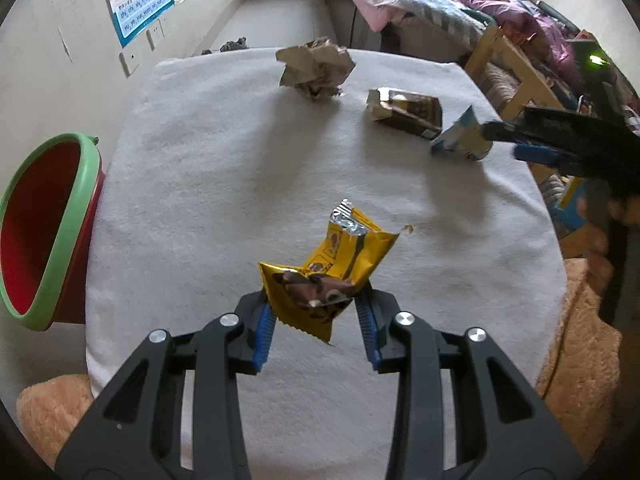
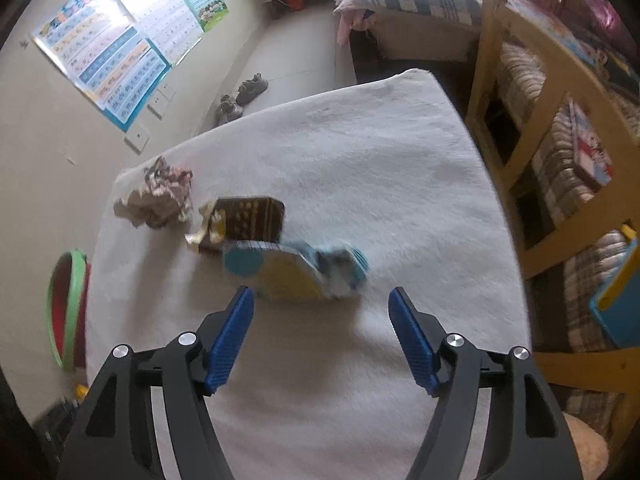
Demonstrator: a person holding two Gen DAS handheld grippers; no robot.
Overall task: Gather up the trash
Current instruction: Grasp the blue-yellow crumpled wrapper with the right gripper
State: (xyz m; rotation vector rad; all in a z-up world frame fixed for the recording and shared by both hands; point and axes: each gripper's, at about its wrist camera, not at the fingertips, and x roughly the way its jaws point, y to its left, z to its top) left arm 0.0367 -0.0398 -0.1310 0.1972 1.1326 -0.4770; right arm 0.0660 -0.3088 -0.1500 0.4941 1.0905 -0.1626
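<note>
Left wrist view showed the left gripper (image 1: 316, 316) pinching a yellow snack wrapper (image 1: 334, 270) above the white cloth (image 1: 200, 184). The right gripper (image 2: 320, 336), spread wide, approached a blue carton (image 2: 296, 270). Crumpled paper (image 1: 316, 68), a brown box (image 1: 408, 112) and that carton remained; the red bin (image 1: 44, 224) waited.

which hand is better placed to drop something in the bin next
Left. The left gripper already pinches the yellow wrapper, with the red bin just beside it. The right gripper is open and empty.
</note>
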